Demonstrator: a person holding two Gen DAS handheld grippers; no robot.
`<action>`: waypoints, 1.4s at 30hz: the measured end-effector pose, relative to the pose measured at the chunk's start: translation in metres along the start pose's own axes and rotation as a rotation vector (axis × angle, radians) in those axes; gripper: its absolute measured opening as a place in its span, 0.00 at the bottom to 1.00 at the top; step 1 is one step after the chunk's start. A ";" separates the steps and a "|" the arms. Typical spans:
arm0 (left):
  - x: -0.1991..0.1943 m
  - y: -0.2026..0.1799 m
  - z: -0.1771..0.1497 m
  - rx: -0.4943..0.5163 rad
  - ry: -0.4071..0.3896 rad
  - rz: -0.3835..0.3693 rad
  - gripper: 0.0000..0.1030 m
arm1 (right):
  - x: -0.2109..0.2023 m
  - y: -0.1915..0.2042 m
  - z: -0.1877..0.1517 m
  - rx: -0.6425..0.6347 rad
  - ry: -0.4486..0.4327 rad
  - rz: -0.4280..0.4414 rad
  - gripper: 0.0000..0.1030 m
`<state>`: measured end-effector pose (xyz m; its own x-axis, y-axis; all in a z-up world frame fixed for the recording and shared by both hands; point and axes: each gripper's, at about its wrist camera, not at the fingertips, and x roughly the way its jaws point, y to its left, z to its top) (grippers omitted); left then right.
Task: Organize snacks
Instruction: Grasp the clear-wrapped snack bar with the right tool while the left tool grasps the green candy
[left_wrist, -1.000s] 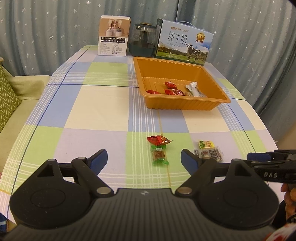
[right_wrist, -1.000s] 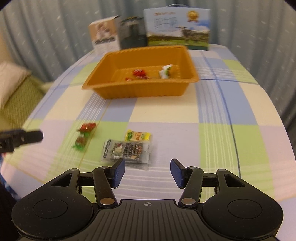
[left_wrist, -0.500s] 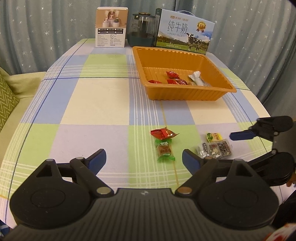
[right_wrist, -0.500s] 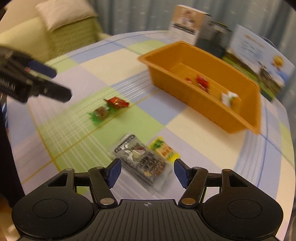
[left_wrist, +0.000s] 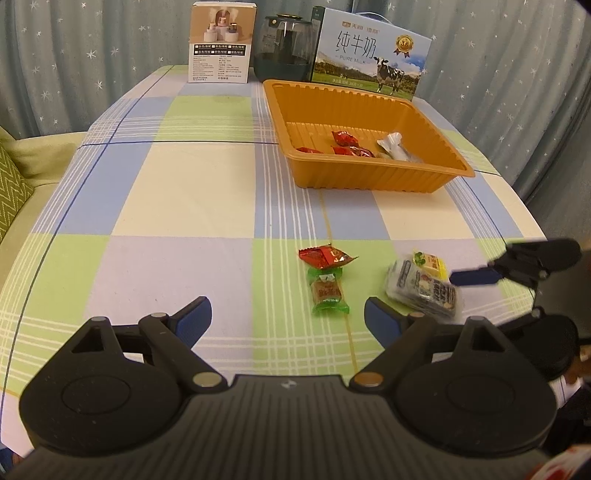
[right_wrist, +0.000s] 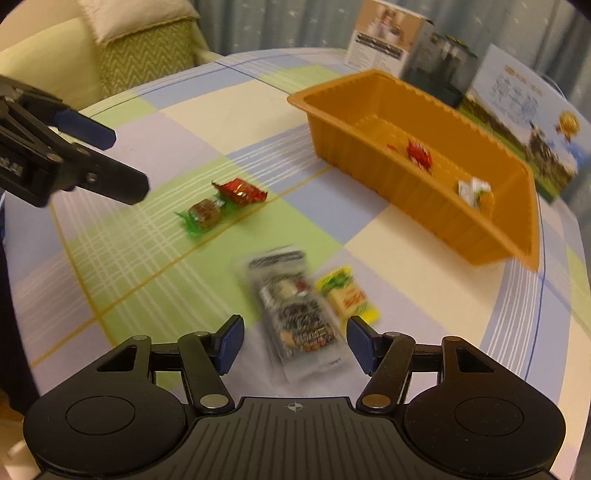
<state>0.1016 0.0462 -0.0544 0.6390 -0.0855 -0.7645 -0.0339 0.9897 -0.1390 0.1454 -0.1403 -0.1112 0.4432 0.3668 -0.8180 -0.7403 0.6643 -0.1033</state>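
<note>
An orange tray (left_wrist: 369, 177) (right_wrist: 417, 192) on the checked tablecloth holds red candies (left_wrist: 345, 137) and a white wrapped snack (left_wrist: 393, 146). In front of it lie a red candy (left_wrist: 325, 256) (right_wrist: 242, 191), a green-wrapped candy (left_wrist: 327, 291) (right_wrist: 202, 216), a grey snack packet (left_wrist: 421, 290) (right_wrist: 297, 314) and a small yellow packet (left_wrist: 432, 264) (right_wrist: 349, 297). My left gripper (left_wrist: 288, 317) is open, close before the green candy. My right gripper (right_wrist: 295, 341) is open with its fingers astride the grey packet's near end.
A white product box (left_wrist: 221, 40), a dark glass kettle (left_wrist: 286, 48) and a milk carton box (left_wrist: 369, 55) stand at the table's far end. A sofa with a green cushion (left_wrist: 11, 184) is to the left. Curtains hang behind.
My right gripper has swung round to the right side of the table and closed in on the grey packet. My left gripper has moved forward a little toward the candies.
</note>
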 end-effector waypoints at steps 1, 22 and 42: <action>0.000 -0.001 0.000 0.002 0.000 -0.002 0.86 | -0.002 0.001 -0.002 0.041 0.014 0.007 0.61; 0.002 0.001 0.000 0.003 -0.010 -0.001 0.86 | -0.002 -0.003 -0.002 0.382 -0.124 -0.032 0.41; 0.040 -0.023 0.001 0.070 0.001 -0.020 0.73 | -0.049 -0.012 -0.038 0.521 -0.257 -0.093 0.36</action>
<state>0.1288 0.0205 -0.0816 0.6384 -0.1053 -0.7624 0.0330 0.9934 -0.1096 0.1131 -0.1907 -0.0917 0.6509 0.3945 -0.6487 -0.3755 0.9099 0.1766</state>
